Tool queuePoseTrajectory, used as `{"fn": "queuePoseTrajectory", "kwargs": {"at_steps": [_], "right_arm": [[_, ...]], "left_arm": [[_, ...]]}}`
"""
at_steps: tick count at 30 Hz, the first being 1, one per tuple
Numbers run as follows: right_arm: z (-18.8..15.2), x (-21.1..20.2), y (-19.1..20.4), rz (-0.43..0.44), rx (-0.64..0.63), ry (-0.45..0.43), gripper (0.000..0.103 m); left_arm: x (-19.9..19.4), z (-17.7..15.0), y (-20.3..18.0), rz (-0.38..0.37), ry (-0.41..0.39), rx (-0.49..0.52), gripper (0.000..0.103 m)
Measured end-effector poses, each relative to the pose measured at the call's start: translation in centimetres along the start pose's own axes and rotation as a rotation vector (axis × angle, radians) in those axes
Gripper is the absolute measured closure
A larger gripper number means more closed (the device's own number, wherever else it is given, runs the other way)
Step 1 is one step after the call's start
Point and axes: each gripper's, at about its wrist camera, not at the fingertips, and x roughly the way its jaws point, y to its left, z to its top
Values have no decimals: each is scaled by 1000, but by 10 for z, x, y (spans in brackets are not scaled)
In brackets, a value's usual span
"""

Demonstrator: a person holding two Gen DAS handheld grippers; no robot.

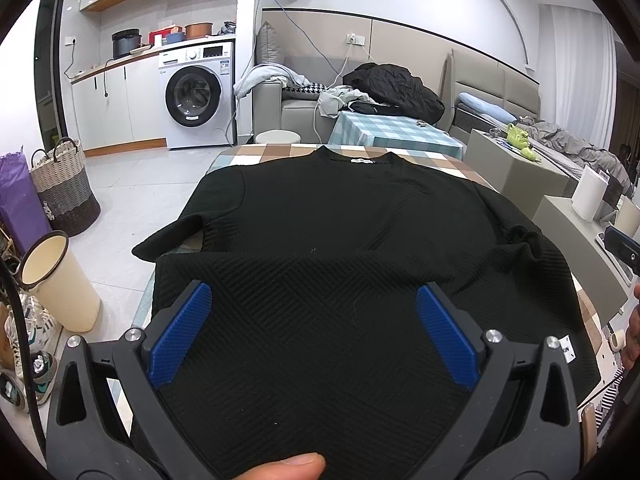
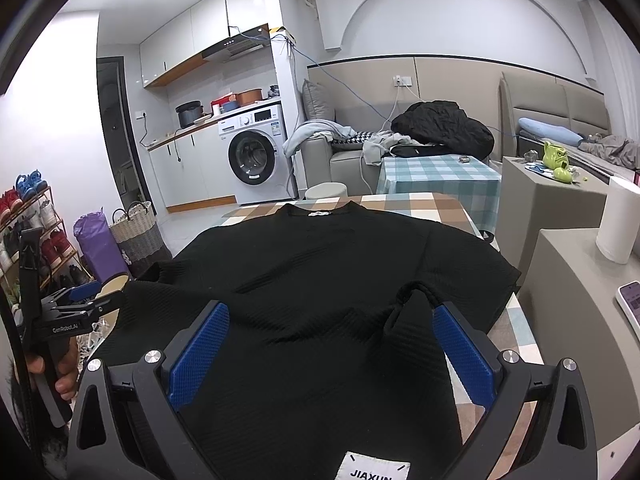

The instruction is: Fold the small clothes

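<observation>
Black, ribbed knit fabric: a short-sleeved top (image 1: 328, 216) lies spread over the checked-cloth table (image 1: 280, 151), collar toward the far edge, hem at the near edge, sleeves reaching the left and right edges. The near hem is partly doubled back over the body, and the right sleeve (image 2: 412, 300) is bunched into a small fold. The left gripper (image 1: 314, 320) and right gripper (image 2: 331, 340) hover above the hem, jaws spread wide, grasping nothing. The cloth appears soft, light and limp, with a textured weave that should resist slipping; it will likely sag wherever unsupported. Suitable holds, by this judgement, are the two near hem corners or the sleeve ends, pinching both layers at the edge.
</observation>
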Motion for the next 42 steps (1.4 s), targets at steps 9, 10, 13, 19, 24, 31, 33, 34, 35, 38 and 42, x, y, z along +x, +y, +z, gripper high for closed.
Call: {"fn": "queuePoseTrajectory", "kwargs": {"at_steps": [9, 10, 13, 19, 24, 31, 33, 34, 35, 38, 42], "right_arm": [[-1, 0, -1, 4, -2, 0, 0], [-1, 0, -1, 4, -3, 0, 0], [-1, 0, 0, 2, -5, -1, 0], [-1, 0, 0, -1, 0, 2, 0], [0, 0, -2, -13, 25, 0, 0], [1, 11, -26, -48, 145, 24, 0], [0, 16, -39, -64, 207, 40, 0], [-1, 19, -45, -78, 234, 47, 0], [-2, 23, -52, -98, 271, 57, 0], [-5, 39, -76, -128, 387, 111, 3], [-10, 56, -105, -173, 504, 164, 9]], "left_arm": [[0, 0, 0, 2, -2, -1, 1], [-1, 0, 0, 3, -3, -1, 1], [-1, 1, -1, 4, -4, -2, 1], [-1, 1, 0, 5, -4, -2, 1], [-1, 1, 1, 6, -2, -10, 1], [12, 1, 14, 11, 22, -41, 1], [20, 0, 19, 13, 36, -51, 1], [24, 0, 22, 17, 44, -56, 1], [29, 1, 25, 20, 52, -61, 1], [47, 4, 36, 32, 81, -87, 1], [71, 15, 49, 31, 118, -106, 1]]}}
